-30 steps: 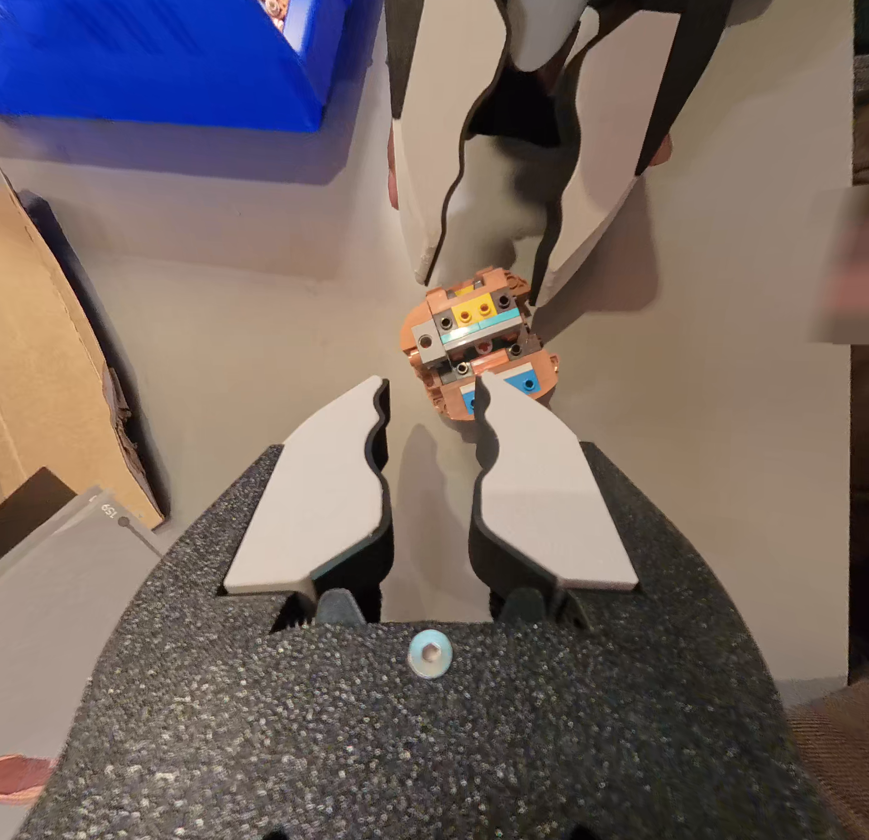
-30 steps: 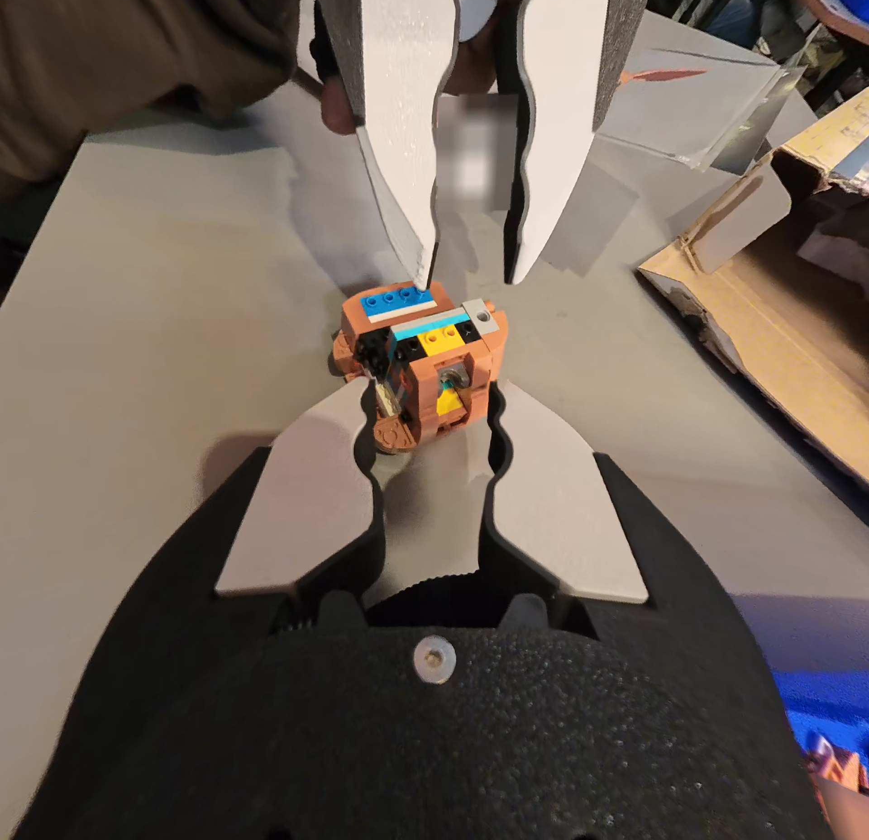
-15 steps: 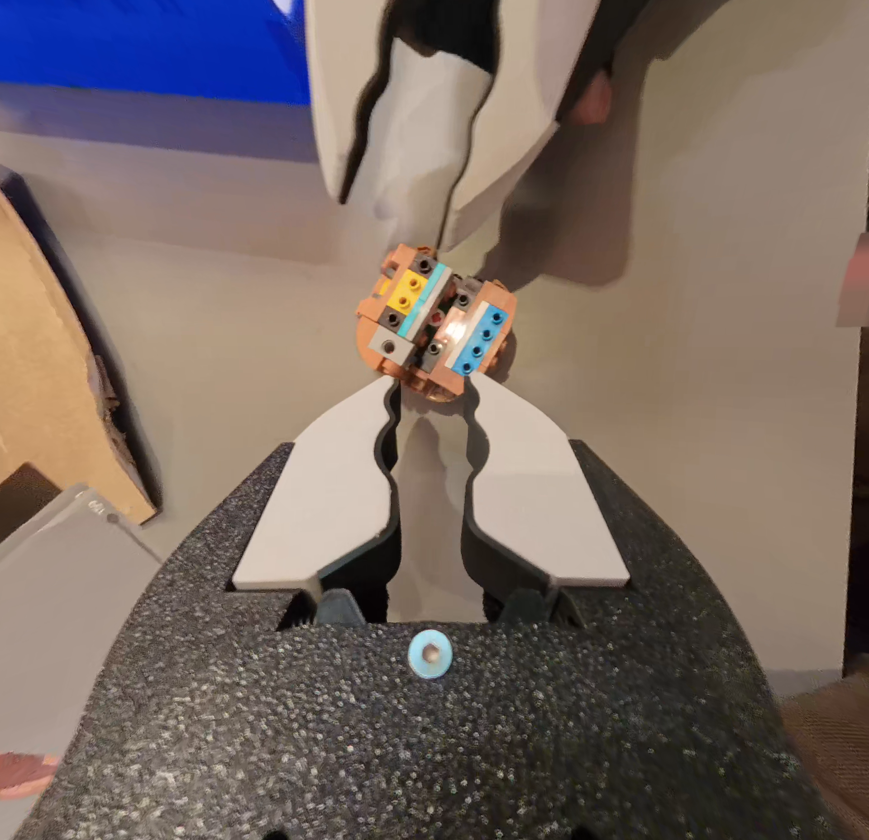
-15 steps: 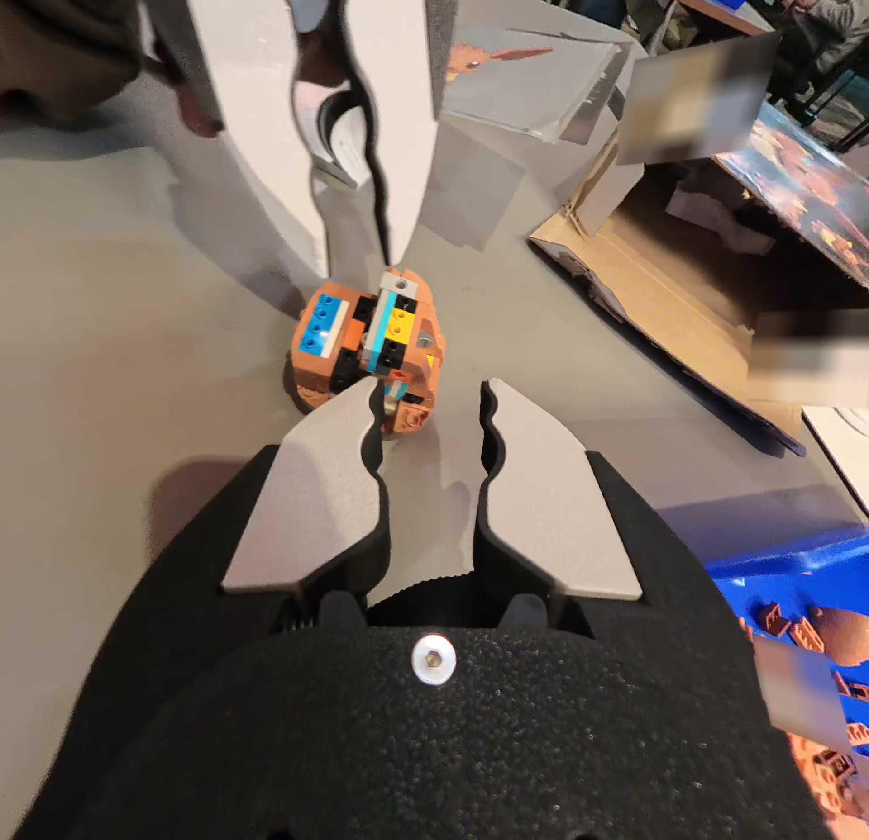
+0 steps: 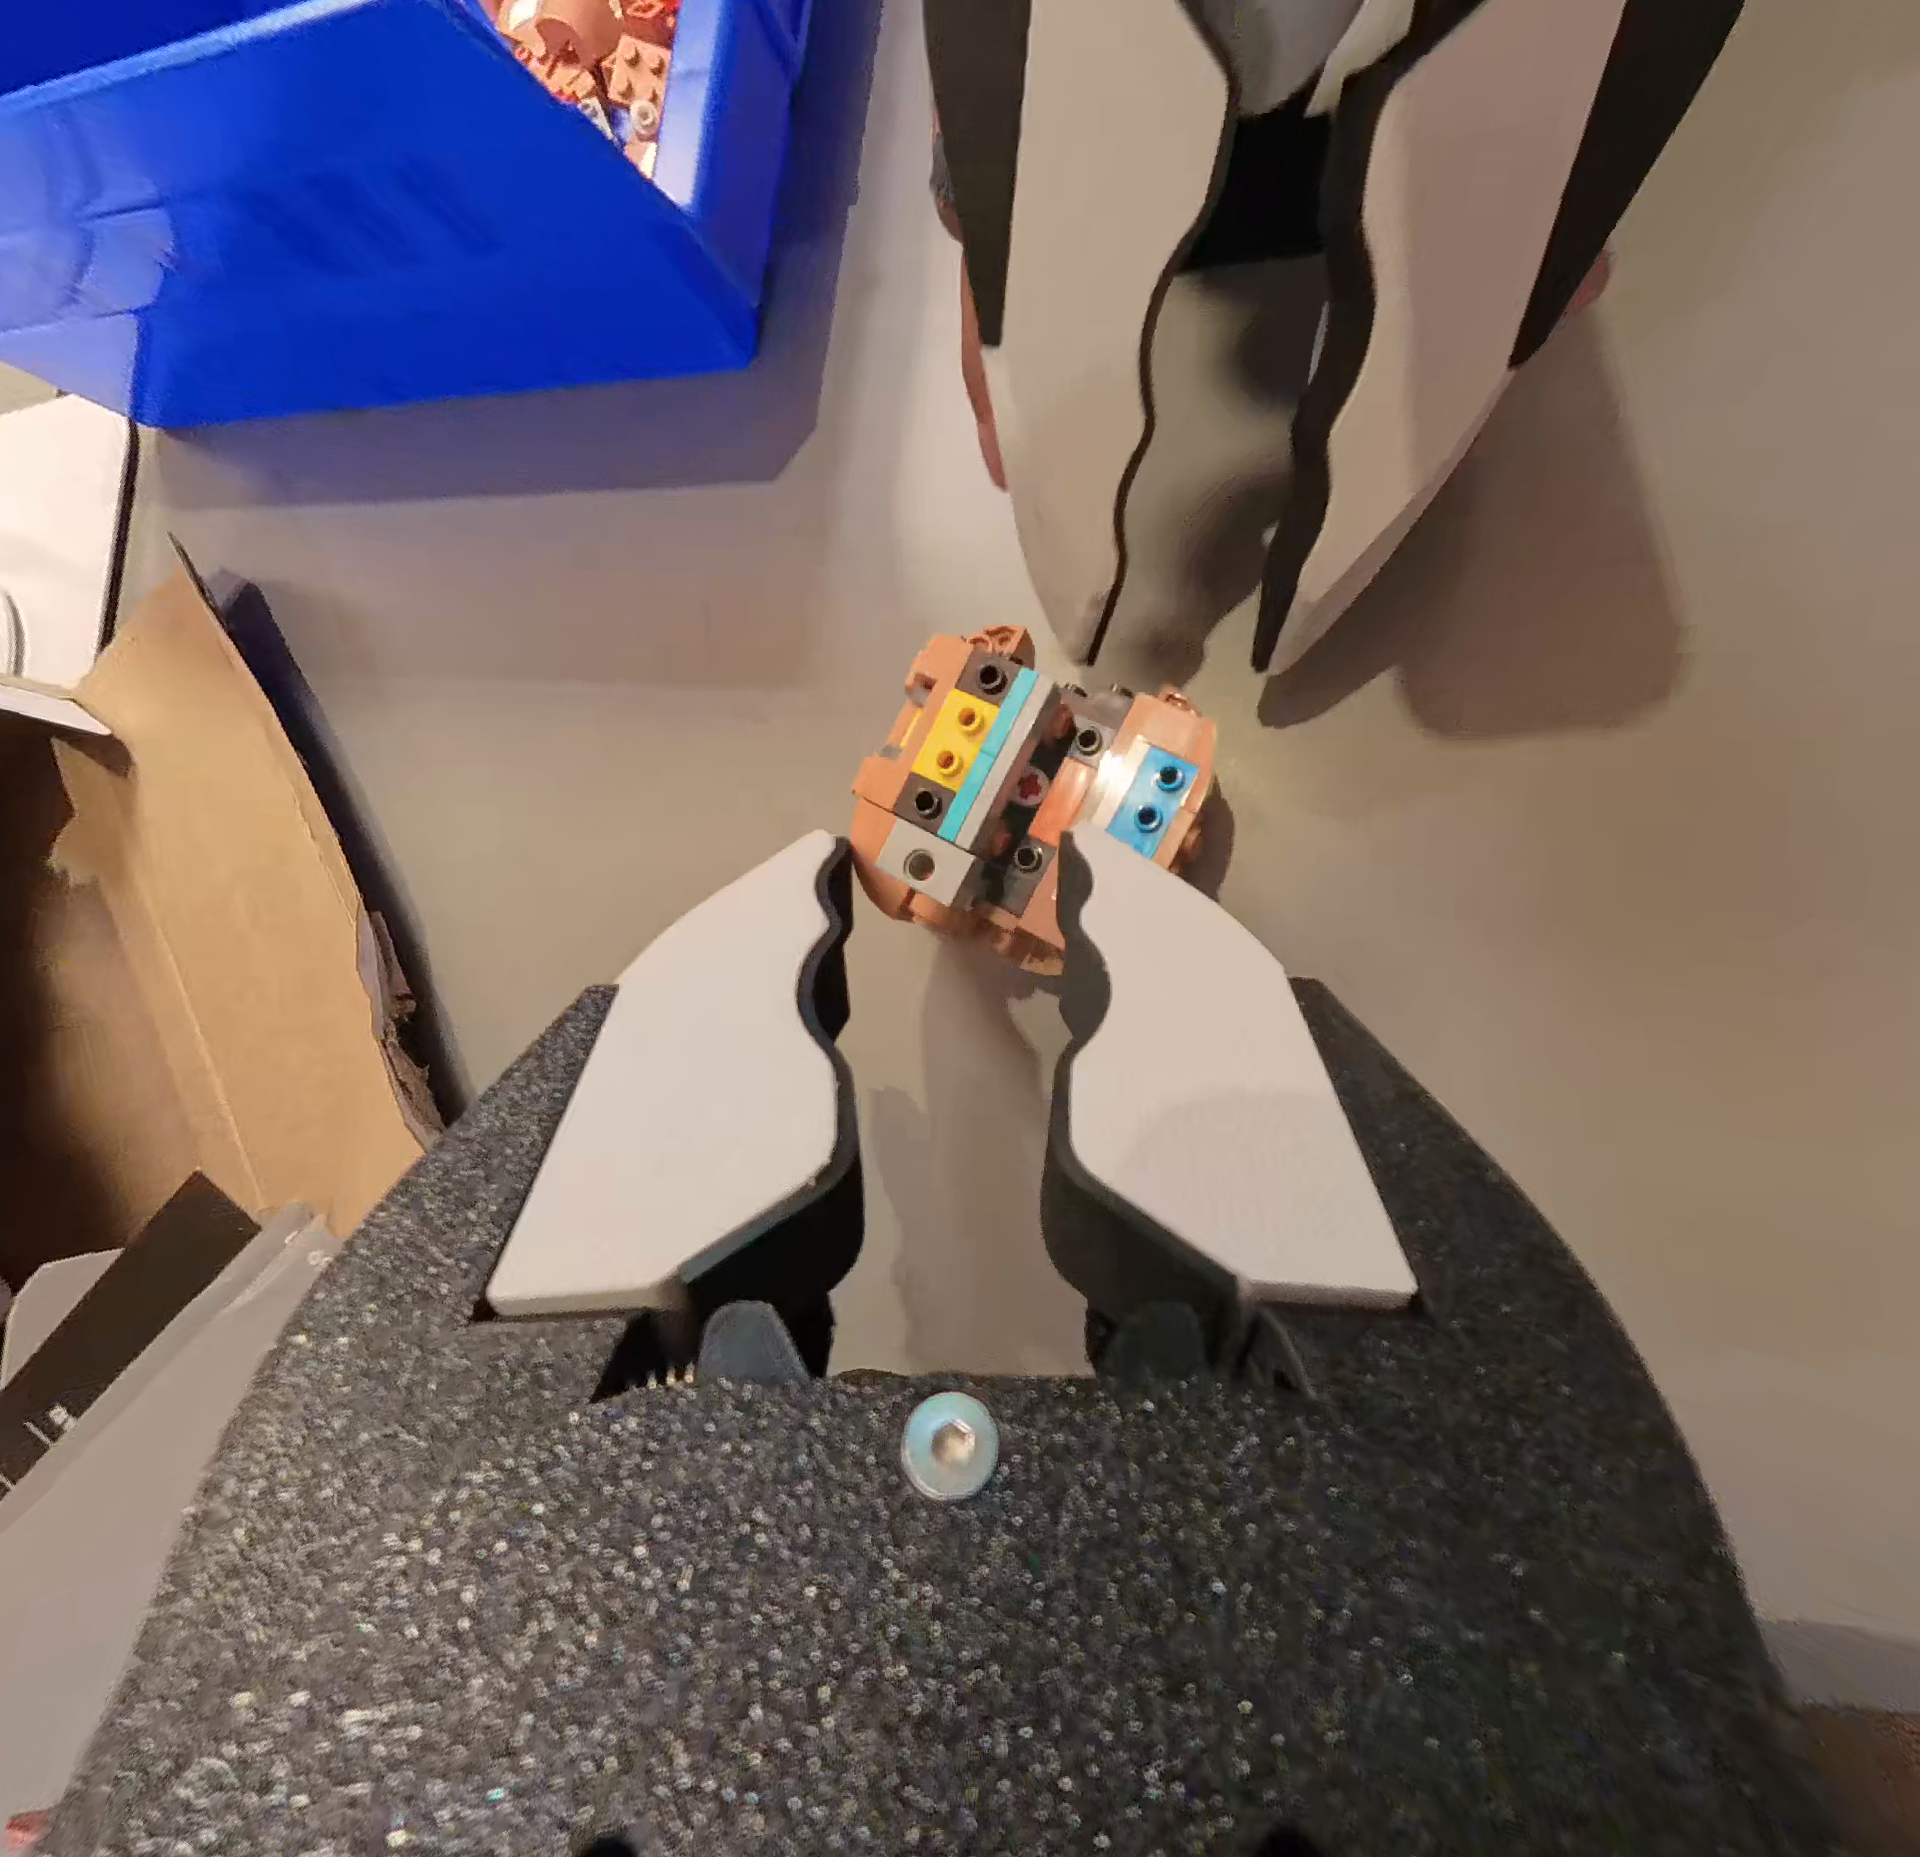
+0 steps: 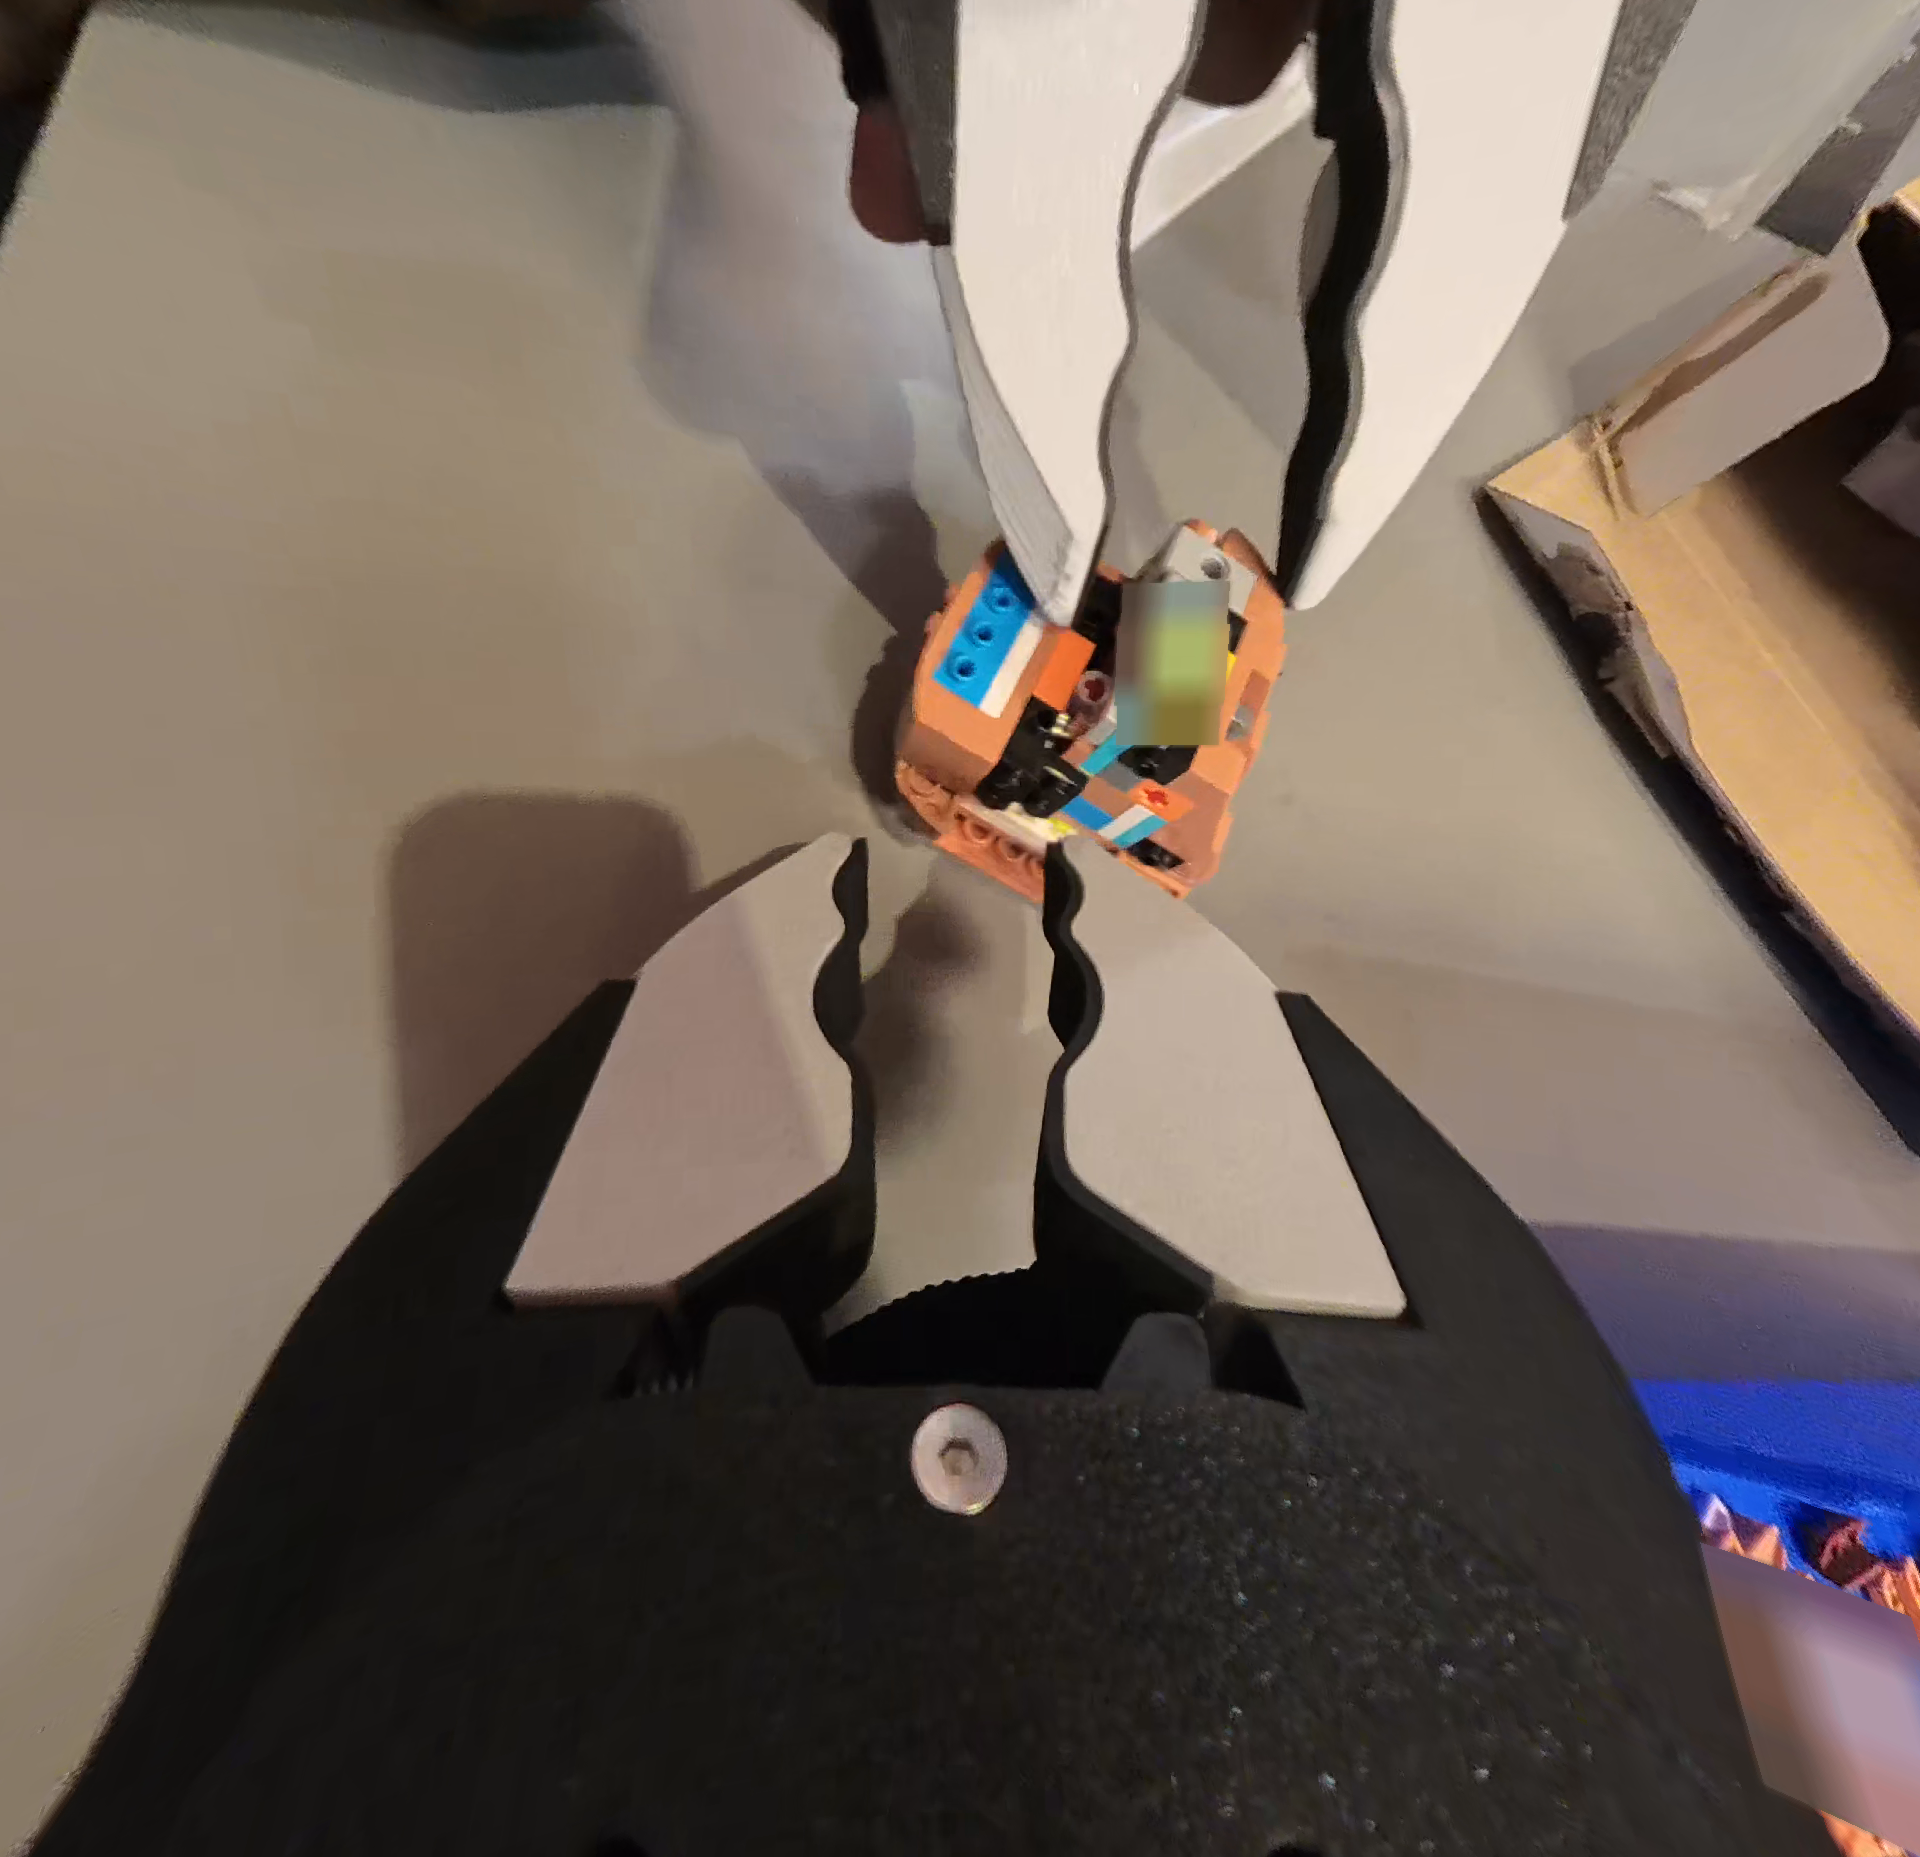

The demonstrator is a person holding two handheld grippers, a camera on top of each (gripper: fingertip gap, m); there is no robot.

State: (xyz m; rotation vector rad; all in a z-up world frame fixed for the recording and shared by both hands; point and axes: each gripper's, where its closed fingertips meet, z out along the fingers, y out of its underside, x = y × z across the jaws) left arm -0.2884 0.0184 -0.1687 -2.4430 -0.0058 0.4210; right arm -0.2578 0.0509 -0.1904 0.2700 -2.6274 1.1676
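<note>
My left gripper (image 5: 951, 857) stands part open with the small brown brick model (image 5: 1023, 805) on the grey table (image 5: 1558, 976) at its tips, at twelve o'clock, the fingertips flanking its near end; whether they press it I cannot tell. My right gripper (image 6: 951, 857) is also part open, holding nothing, with the model (image 6: 1081, 727) just past its tips at one o'clock. A blue bin (image 5: 364, 249) of bricks lies at ten o'clock in the left view.
</note>
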